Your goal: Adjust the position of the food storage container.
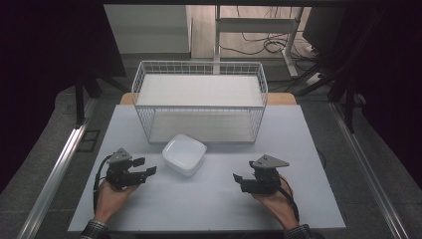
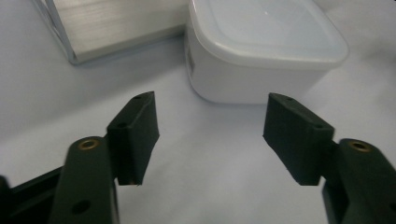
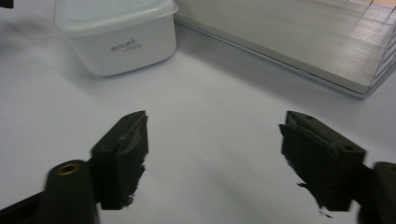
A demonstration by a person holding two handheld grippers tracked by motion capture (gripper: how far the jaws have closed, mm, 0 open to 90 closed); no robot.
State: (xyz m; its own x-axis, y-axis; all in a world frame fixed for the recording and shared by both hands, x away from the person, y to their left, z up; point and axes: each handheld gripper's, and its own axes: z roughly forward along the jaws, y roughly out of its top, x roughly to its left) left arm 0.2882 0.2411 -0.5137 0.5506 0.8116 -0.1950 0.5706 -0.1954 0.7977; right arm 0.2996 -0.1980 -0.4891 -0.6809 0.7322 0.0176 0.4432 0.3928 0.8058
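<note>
A white lidded plastic container (image 1: pixel 184 154) sits on the table just in front of the wire rack (image 1: pixel 199 101). My left gripper (image 1: pixel 145 167) rests to its left, open and empty, its jaws pointing toward the container (image 2: pixel 261 49) a short way off. On the right side of the table my right gripper (image 1: pixel 244 171) is held open too, nothing between its jaws; the container (image 3: pixel 116 35) lies ahead at its upper left and the rack's shelf (image 3: pixel 299 42) at its upper right.
The white tabletop (image 1: pixel 209 199) carries the two-level wire rack at the back. A metal rail (image 1: pixel 54 172) runs along the left side and another (image 1: pixel 370 174) along the right. Cables and a desk frame (image 1: pixel 259 30) stand on the floor beyond.
</note>
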